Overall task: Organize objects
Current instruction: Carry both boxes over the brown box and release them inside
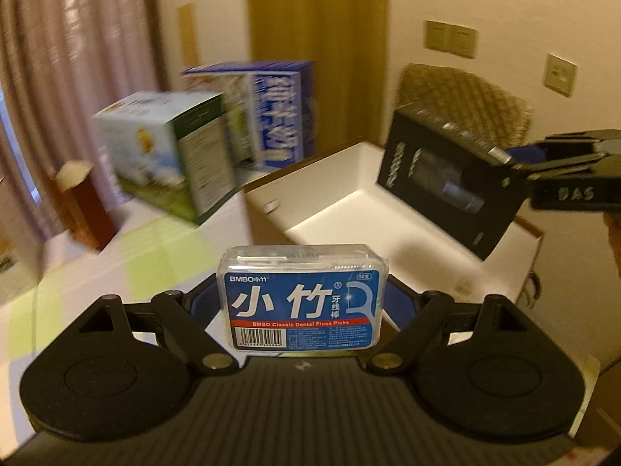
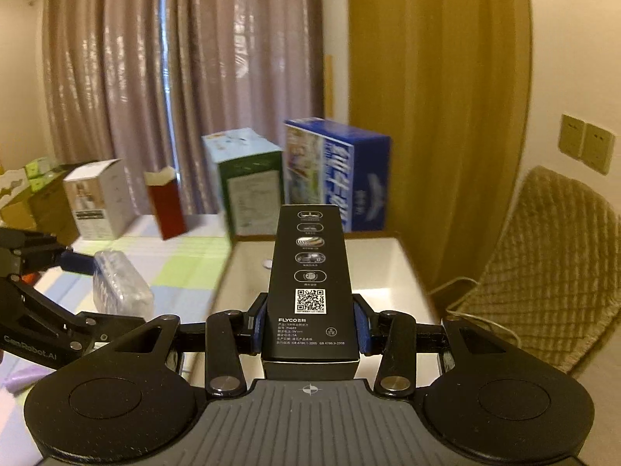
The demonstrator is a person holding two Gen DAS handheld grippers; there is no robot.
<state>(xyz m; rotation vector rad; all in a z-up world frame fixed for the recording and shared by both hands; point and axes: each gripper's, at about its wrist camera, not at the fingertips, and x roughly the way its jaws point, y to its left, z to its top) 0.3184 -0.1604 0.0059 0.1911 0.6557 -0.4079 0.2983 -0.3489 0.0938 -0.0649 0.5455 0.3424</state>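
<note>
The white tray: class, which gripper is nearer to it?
Right. The right gripper holds its black box over the white tray; the left gripper, holding floss picks, is beside it.

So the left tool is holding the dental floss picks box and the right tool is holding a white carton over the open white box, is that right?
Not quite. The right tool holds a black carton, not a white one; the right wrist view shows it clamped between the blue pads. The rest stands: the left tool holds the dental floss picks box, and the black carton is over the open white box.
</note>
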